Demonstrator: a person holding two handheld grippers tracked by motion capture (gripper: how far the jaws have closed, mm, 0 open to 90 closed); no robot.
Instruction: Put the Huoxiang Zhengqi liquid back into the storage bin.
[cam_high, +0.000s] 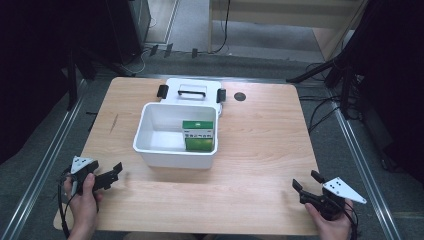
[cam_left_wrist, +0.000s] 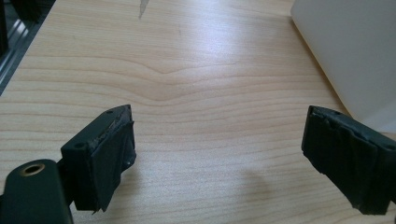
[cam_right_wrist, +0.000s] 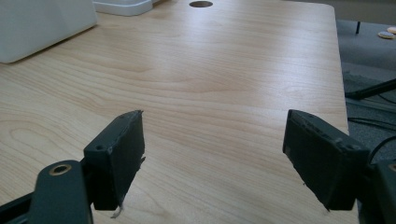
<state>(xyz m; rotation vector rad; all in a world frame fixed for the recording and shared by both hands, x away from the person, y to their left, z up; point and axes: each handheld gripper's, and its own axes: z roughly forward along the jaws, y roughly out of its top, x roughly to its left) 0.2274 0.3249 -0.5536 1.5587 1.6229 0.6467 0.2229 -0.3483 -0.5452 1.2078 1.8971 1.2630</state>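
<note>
A white bin (cam_high: 150, 150) stands mid-table with a green and white box (cam_high: 198, 134) upright inside it at the right. Its white lid (cam_high: 192, 91) with a black handle and black clips lies flat just behind it. My left gripper (cam_high: 119, 171) rests at the front left of the table, open, nothing between its jaws; the bin's wall (cam_left_wrist: 350, 51) rises ahead to its right. My right gripper (cam_high: 306, 181) sits at the front right, open and empty, low over bare wood. The left gripper's pads (cam_left_wrist: 112, 158) and the right gripper's pads (cam_right_wrist: 121, 154) stand wide apart.
The wooden table (cam_high: 260, 145) has a round cable hole (cam_high: 240, 96) near its back edge. Metal rails run along both sides on the floor. Black stands and cables crowd the floor at the right and back left.
</note>
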